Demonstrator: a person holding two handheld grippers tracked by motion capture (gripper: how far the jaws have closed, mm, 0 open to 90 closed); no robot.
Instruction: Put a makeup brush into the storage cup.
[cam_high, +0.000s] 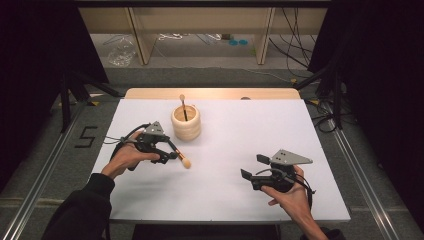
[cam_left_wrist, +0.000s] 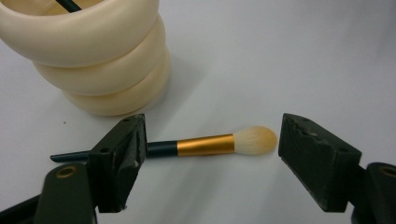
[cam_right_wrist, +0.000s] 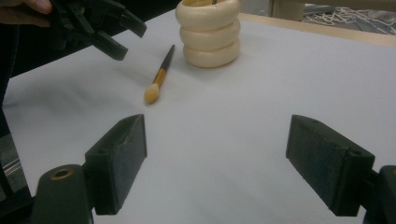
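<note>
A white surface (cam_high: 225, 165) fills the scene, with dark curtains at both sides and a wooden frame and cables on the floor beyond. We have two tools over it. Near the far middle stands a cream ringed cup (cam_high: 186, 122) that already holds one brush upright (cam_high: 183, 106), which suggests it is where brushes are meant to go. A second brush (cam_high: 178, 154) lies flat on the surface just beside the cup, its dark handle toward the cup's foot and its pale bristles pointing away toward us.

Our left tool (cam_high: 167, 152) hangs right over this brush. In the left gripper view its jaws are spread wide and straddle the brush (cam_left_wrist: 205, 145); the nearer jaw hides part of the handle, and we cannot tell whether it touches it. Nothing is pinched yet. We judge the tool is set for a grip along the handle or the gold band.

Our right tool (cam_high: 254, 166) rests well apart, low at the near right, jaws spread and empty, aimed toward the cup (cam_right_wrist: 210, 35).
</note>
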